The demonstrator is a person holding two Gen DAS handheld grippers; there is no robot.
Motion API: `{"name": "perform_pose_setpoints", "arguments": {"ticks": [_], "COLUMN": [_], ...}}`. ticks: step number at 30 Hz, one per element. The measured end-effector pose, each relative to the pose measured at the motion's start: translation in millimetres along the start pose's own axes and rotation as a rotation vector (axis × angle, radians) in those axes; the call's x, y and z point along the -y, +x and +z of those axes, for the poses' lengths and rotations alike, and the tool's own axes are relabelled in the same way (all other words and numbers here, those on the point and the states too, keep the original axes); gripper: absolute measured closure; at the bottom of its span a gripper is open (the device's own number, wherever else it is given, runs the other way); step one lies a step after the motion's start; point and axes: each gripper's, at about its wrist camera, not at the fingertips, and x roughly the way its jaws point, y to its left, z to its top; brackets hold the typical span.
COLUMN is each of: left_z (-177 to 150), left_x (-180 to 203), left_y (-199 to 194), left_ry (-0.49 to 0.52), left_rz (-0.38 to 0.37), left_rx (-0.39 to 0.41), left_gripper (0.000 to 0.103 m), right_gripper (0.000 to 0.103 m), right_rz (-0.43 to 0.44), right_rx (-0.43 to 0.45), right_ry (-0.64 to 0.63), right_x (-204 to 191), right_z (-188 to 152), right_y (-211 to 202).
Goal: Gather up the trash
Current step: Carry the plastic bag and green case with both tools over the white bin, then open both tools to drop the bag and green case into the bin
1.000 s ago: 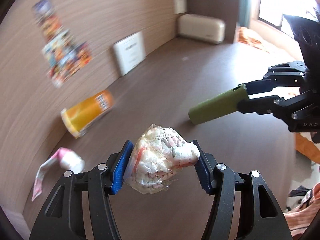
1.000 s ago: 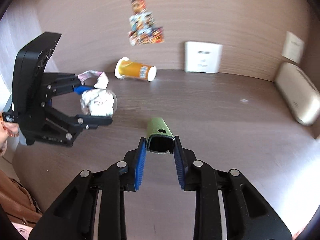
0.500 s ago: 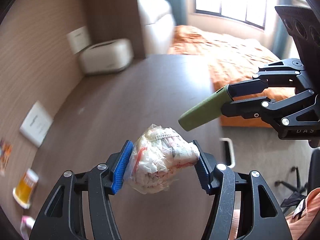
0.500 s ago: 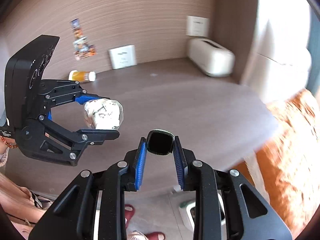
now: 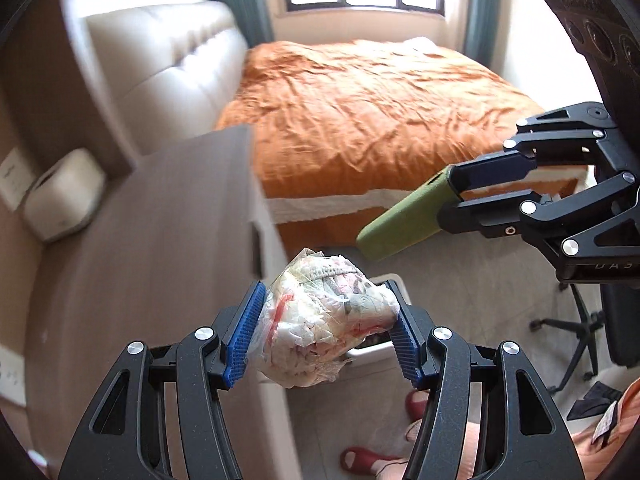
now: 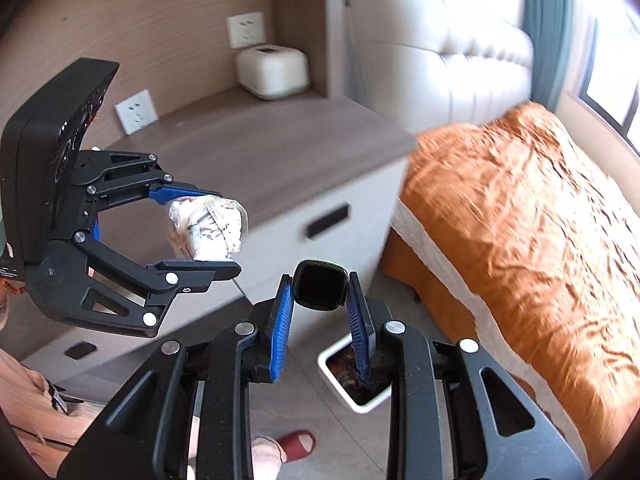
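The left gripper [image 5: 326,336] pinches a crumpled wad [image 5: 324,320] of clear plastic and paper, whitish with red and grey print, its blue pads [image 5: 244,336] pressed against either side of the bundle. In the right wrist view the same gripper [image 6: 202,232] shows from the side, one finger above the wad [image 6: 208,228] and one below, held in the air in front of the desk [image 6: 260,148] edge. The right gripper [image 6: 320,312] is pressed together on a green tube [image 6: 320,286], seen end-on there with a dark rounded mouth facing the camera; from the left wrist view the right gripper [image 5: 456,196] grips one end of the tube [image 5: 404,220], and the rest juts out slanting downward to the left. Both loads hang off the desk, over the floor. Below them stands a white bin [image 6: 340,384] with dark contents, on the pale floor between the white drawer front [image 6: 320,220] and the bed [image 6: 520,208] with its rumpled orange cover. In the left view only a bit of the bin's rim [image 5: 376,354] peeks out behind the wad. On the desk's far end sits a cream tissue box [image 6: 272,68] near a wall socket [image 6: 136,112]. A red slipper [image 6: 298,442] shows on the floor at the bottom of both views, and chair legs [image 5: 576,332] stand at the right of the left view. The surroundings are slightly blurred.
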Motion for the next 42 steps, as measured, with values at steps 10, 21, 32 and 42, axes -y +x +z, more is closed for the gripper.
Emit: {"name": "perform_pose_setpoints", "arguments": {"ticks": [10,21,32,42], "left_z": [12.0,-39.9,-128.0,-136.3], "left_x": [47.5,61.7,85.5,90.1], "left_y": [118.4,315.9,455.4,449.1], "left_ry": [0.094,0.170,0.266,0.255], "left_rz": [-0.105,-0.225,-0.317,-0.345], "left_rx": [-0.150,-0.270,-0.337,-0.347], "left_gripper": [0.045,0.045,0.005,0.005], "right_gripper": [0.075,0.075,0.004,0.004], "right_rz": [-0.001,0.059,0.083,0.064], "right_rx": [-0.111,-0.268,-0.444,-0.426], "right_ry": [0.012,-0.069,-0.290,-0.317], "right_x": [68.8,125.8,132.3,122.1], "right_z": [-59.3,-151.0,-262.1,-254.9], "right_y": [66.7,230.1,368.3,355.1]}}
